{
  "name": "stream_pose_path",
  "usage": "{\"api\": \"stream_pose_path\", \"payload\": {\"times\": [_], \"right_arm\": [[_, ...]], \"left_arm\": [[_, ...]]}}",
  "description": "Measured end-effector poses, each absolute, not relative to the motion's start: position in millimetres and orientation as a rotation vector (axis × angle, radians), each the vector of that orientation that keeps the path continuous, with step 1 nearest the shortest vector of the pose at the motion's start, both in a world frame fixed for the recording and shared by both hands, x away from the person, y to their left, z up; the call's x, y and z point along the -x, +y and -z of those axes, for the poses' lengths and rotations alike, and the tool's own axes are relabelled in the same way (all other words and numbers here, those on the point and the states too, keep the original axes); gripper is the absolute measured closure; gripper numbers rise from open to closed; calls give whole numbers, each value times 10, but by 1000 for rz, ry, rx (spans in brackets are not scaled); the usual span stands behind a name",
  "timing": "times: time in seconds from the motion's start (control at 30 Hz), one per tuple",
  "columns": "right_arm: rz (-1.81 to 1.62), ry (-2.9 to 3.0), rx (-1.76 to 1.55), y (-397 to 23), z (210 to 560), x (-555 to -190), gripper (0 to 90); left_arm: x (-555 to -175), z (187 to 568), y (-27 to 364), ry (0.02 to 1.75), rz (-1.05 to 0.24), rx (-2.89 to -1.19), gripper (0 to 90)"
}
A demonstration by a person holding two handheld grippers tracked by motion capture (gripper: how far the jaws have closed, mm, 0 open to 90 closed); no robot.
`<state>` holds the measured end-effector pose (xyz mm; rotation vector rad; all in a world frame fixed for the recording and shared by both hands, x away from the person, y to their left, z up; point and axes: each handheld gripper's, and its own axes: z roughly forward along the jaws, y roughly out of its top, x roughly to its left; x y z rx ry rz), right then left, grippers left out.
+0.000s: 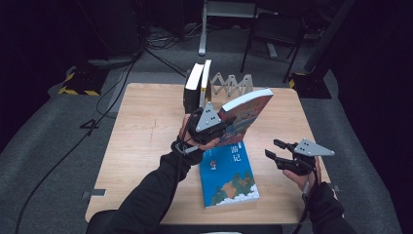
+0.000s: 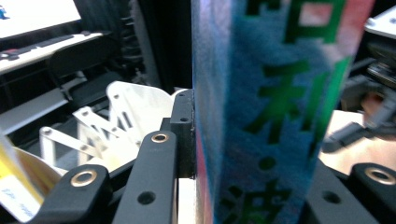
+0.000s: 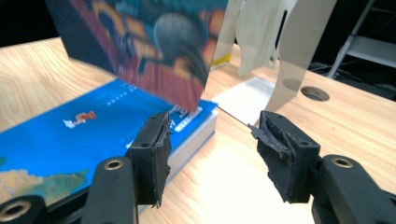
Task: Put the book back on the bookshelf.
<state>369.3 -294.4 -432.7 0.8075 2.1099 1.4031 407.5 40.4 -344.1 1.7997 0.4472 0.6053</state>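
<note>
the left gripper (image 1: 220, 127) hides the raised book's (image 1: 246, 114) lower edge, clamped on it at table centre. blue book (image 1: 228, 176) lies flat at six o'clock. right gripper (image 1: 273, 149), at three o'clock, gapes empty. folding rack (image 1: 233, 84) behind.

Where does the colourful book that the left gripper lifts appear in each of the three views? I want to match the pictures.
High view: the lifted book is at centre, tilted, above the blue book, clamped by the left gripper.
Left gripper view: its spine stands upright between the jaws, centre to right.
Right gripper view: its cover hangs at upper left, over the blue book.
Shared landmark: the white folding rack.
</note>
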Motion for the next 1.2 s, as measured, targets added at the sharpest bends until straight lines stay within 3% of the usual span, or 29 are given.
{"api": "stream_pose_path", "payload": {"times": [0.67, 1.2], "right_arm": [[-1378, 2144, -840, -3006, 4424, -3703, 442], [-1356, 2163, -818, -2979, 4443, -3696, 443]], "left_arm": [[-4482, 3467, 553, 621, -743, -1764, 737], [-4678, 3732, 618, 711, -752, -1781, 737]]}}
